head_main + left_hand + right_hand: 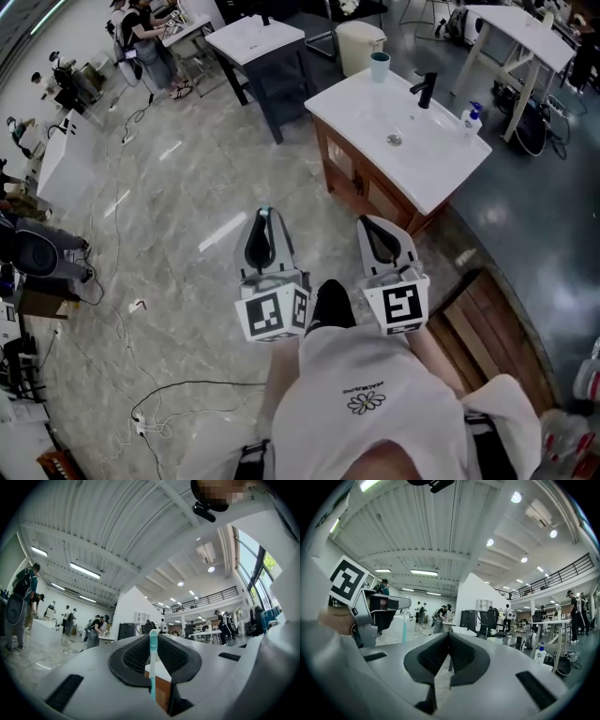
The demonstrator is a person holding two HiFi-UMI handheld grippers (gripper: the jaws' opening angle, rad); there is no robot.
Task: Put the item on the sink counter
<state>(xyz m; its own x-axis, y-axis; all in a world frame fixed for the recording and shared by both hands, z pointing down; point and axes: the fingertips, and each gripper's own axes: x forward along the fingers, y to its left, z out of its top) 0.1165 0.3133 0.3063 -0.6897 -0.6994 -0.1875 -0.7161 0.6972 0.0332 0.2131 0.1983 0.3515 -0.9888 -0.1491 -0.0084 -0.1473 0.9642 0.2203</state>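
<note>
A teal and white toothbrush (153,660) stands upright between the pads of my left gripper (153,641), which is shut on it. In the head view its tip (265,212) shows at the front of the left gripper (265,223). My right gripper (377,227) is beside it, shut with nothing between its pads (448,637). The right gripper view also catches the left gripper (370,611) and the toothbrush (403,630) at the left. Ahead and to the right stands the white sink counter (366,103) on a wooden cabinet, apart from both grippers.
On the counter are a teal cup (379,66), a black faucet (427,89) and a soap bottle (472,116). A dark vanity (258,42) and a bin (359,42) stand behind. Cables (141,375) lie on the floor at left; a wooden platform (487,319) is at right.
</note>
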